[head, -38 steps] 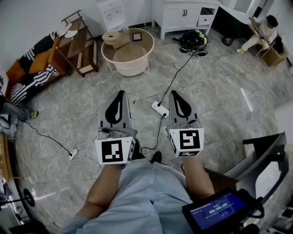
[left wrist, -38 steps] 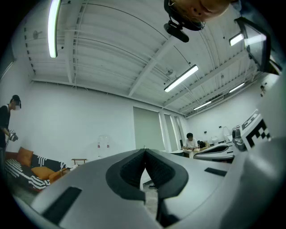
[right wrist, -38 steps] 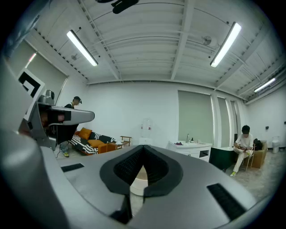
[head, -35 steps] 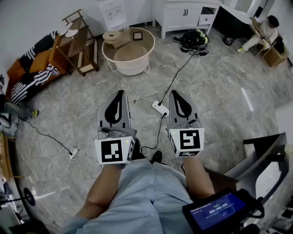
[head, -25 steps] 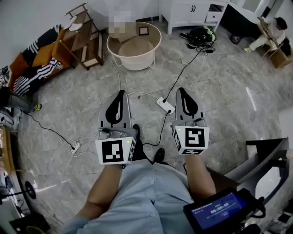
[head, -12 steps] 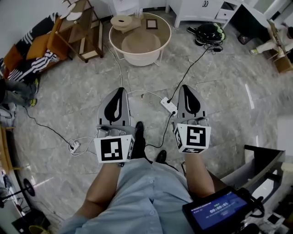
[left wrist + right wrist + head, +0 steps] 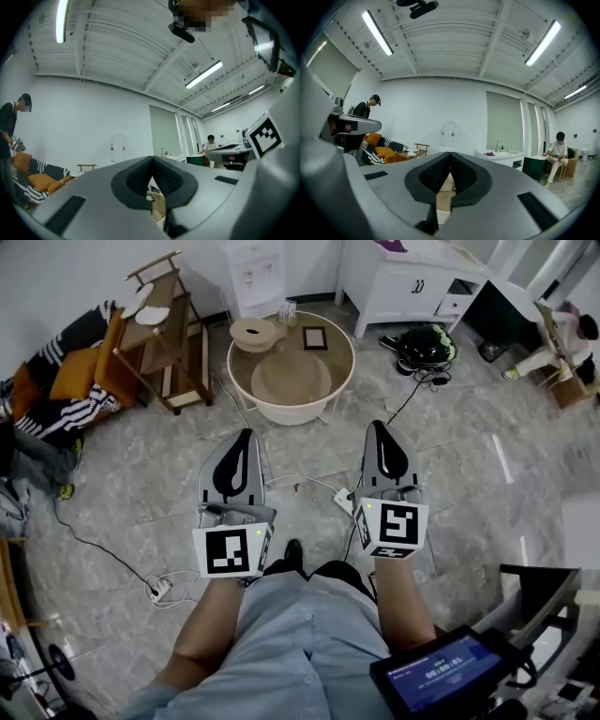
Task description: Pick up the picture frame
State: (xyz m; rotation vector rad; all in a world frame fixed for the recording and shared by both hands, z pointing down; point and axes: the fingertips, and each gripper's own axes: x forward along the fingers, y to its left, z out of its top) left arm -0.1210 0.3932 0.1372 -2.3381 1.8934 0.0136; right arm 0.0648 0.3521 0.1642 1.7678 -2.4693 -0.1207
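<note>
One picture frame (image 7: 315, 337), one wooden dish (image 7: 253, 333), atop round tub table (image 7: 281, 412)

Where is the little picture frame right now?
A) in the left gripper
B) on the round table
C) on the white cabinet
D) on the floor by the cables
B: the picture frame lies on the far side of the round table, and nothing is touching it.

Grey marbled floor (image 7: 450, 427) under me, a white power strip (image 7: 159, 590) lying on it at eight o'clock. At twelve stands a round beige table (image 7: 291, 415); at eleven a wooden rack (image 7: 159, 343), at one a white cabinet (image 7: 412, 287). At ten — a striped orange sofa (image 7: 56, 399), I think, half cut off. White walls (image 7: 440, 103), tube lights (image 7: 543, 42) overhead.
</note>
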